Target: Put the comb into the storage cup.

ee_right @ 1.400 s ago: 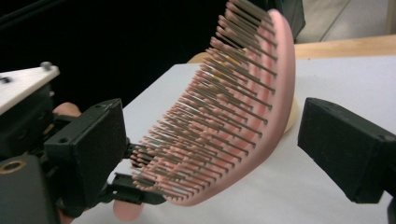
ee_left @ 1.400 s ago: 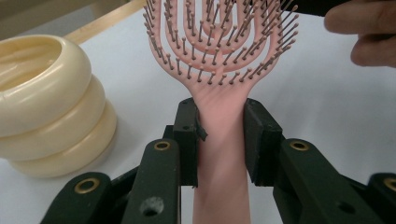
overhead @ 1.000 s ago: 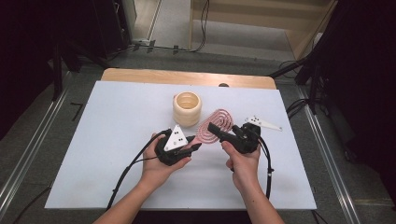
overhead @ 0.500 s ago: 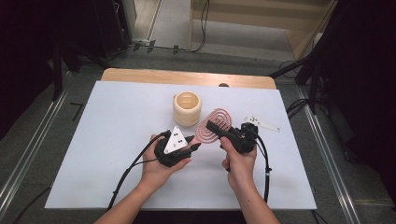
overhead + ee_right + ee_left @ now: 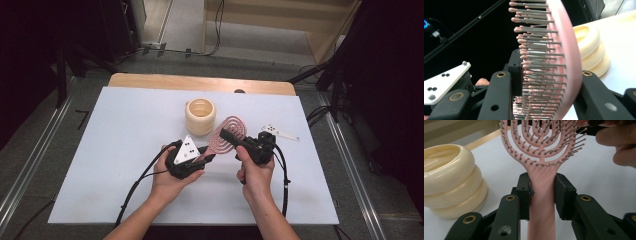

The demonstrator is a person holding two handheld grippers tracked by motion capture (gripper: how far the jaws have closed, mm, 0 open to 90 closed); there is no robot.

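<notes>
Just beside the cream cup (image 5: 200, 116), toward the person, the left tongs (image 5: 206, 158) are clenched on the handle of the pink brush (image 5: 227, 135), which is held above the white counter (image 5: 125, 125). The right tongs (image 5: 227, 135) grasp the brush head, across bristles and back.

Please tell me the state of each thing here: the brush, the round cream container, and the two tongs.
Pink hairbrush: held off the table, bristles up.
Cream container: upright on the table, open top, untouched.
Left tongs: shut on the hairbrush handle.
Right tongs: closed across the brush head, one jaw on the bristles, the other behind its back.
</notes>
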